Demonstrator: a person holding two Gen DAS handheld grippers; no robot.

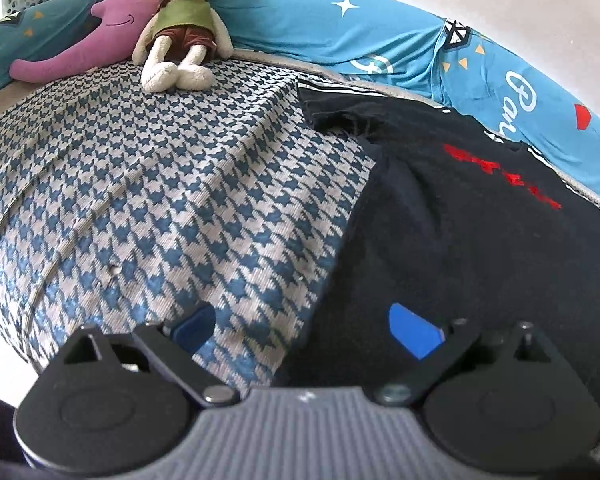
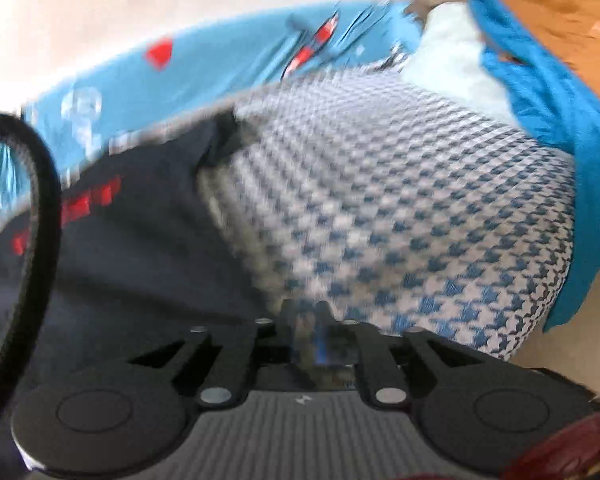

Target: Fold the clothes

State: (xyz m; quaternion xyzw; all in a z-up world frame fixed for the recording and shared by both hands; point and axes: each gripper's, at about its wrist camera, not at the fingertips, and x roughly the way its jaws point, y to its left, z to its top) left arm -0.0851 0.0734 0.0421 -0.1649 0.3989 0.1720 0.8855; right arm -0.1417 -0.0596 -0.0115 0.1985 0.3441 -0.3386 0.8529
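Observation:
A black T-shirt (image 1: 460, 220) with red print lies spread on the houndstooth blanket (image 1: 160, 184), on the right in the left wrist view. My left gripper (image 1: 306, 330) is open just above the shirt's left edge. One blue pad (image 1: 414, 334) is over the black cloth and the other over the blanket. The right wrist view is blurred by motion. There the shirt (image 2: 140, 240) lies at the left. My right gripper (image 2: 308, 316) is shut at the shirt's right edge, low over the blanket (image 2: 400, 200). Whether cloth is pinched between its fingers I cannot tell.
A stuffed rabbit (image 1: 180, 28) and a purple plush (image 1: 100, 28) sit at the far left of the bed. A blue patterned sheet (image 1: 380, 28) runs along the wall behind. A black cable (image 2: 40, 220) loops at the left of the right wrist view. Blue fabric (image 2: 560, 128) hangs at its right.

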